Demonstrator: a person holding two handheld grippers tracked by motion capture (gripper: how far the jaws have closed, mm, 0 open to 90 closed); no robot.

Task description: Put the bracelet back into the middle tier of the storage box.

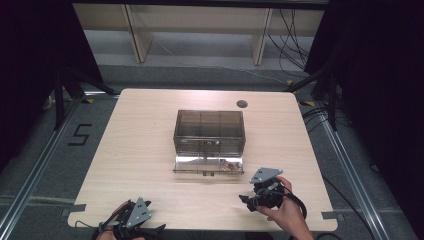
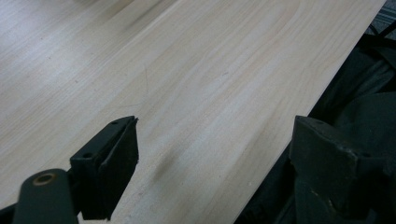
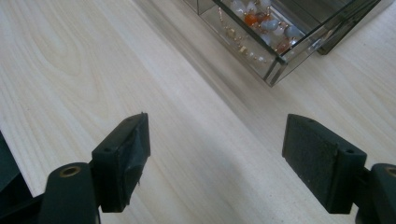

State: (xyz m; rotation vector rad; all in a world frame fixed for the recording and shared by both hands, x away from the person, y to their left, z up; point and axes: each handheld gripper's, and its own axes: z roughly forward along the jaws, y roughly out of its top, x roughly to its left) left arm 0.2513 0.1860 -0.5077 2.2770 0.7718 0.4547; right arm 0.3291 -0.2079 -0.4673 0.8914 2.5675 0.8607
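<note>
High view: bare table around box

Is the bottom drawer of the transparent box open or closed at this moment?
Open. The bottom drawer is pulled out toward the person from the transparent box, and the right gripper view shows beads lying in it.

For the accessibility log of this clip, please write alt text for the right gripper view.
The right gripper hangs open over the pale wooden table, its two black jaws wide apart with nothing between them. Beyond them, at the top, is the corner of a clear drawer holding beaded jewellery.
</note>
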